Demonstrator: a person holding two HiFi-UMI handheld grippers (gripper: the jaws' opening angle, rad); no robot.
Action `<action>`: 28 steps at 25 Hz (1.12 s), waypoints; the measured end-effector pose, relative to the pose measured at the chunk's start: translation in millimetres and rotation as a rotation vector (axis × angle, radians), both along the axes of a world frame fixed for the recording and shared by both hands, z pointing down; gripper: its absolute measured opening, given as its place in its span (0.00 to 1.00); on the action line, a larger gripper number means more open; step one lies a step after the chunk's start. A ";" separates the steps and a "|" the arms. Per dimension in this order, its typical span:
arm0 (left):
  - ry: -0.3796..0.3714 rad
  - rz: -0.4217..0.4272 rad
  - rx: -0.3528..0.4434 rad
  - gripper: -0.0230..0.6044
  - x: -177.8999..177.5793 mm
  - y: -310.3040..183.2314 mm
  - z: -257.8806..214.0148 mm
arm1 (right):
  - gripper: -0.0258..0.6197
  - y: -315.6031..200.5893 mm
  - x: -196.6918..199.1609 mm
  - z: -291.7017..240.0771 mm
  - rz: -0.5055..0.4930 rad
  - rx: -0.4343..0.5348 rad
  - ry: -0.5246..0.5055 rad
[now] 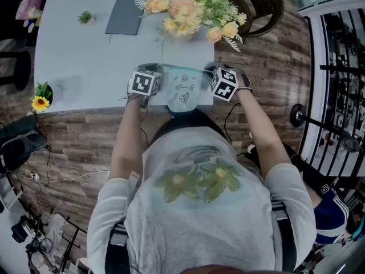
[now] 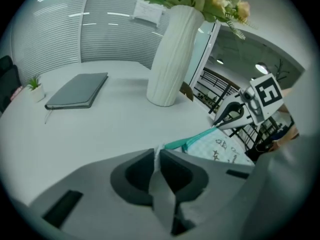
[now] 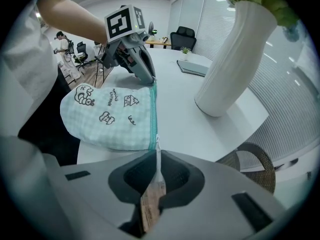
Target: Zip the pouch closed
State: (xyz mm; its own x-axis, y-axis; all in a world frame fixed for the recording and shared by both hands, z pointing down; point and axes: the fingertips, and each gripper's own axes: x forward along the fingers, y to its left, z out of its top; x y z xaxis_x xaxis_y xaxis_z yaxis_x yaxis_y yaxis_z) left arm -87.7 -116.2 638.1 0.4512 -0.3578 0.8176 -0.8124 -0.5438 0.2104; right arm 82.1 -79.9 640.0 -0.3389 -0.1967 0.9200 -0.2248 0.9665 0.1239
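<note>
While taut, pouch [image 1: 183, 93] zip edge [image 3: 151, 114] left-to-right.

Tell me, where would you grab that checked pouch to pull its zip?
By the thin pull at the end of the zip, coming end-on along the zip's line. It is flat and sticks out past the pouch, and the right tool pinches it there. The left tool clamps the pouch's opposite end.

Pale mint checked pouch [image 3: 107, 116] with black doodles and teal zip [image 3: 152, 114]; white ribbed vase [image 3: 230, 64]; peach and yellow flowers [image 1: 182, 7]; dark grey notebook [image 2: 77, 90]; white desk [image 1: 74, 61].
</note>
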 end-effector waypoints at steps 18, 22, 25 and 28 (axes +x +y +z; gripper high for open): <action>0.190 -0.241 0.259 0.13 -3.5 22.2 -90.4 | 0.16 -1.2 -23.1 -87.2 0.484 0.127 -0.476; 0.184 -0.256 0.345 0.12 3.8 29.5 -119.5 | 0.16 3.7 -26.7 -118.5 0.606 0.192 -0.608; 0.173 -0.227 0.400 0.12 15.5 38.6 -138.7 | 0.13 8.6 -30.8 -144.2 0.626 0.230 -0.688; 0.182 -0.209 0.456 0.09 29.3 46.0 -159.3 | 0.09 13.1 -33.9 -167.8 0.647 0.266 -0.748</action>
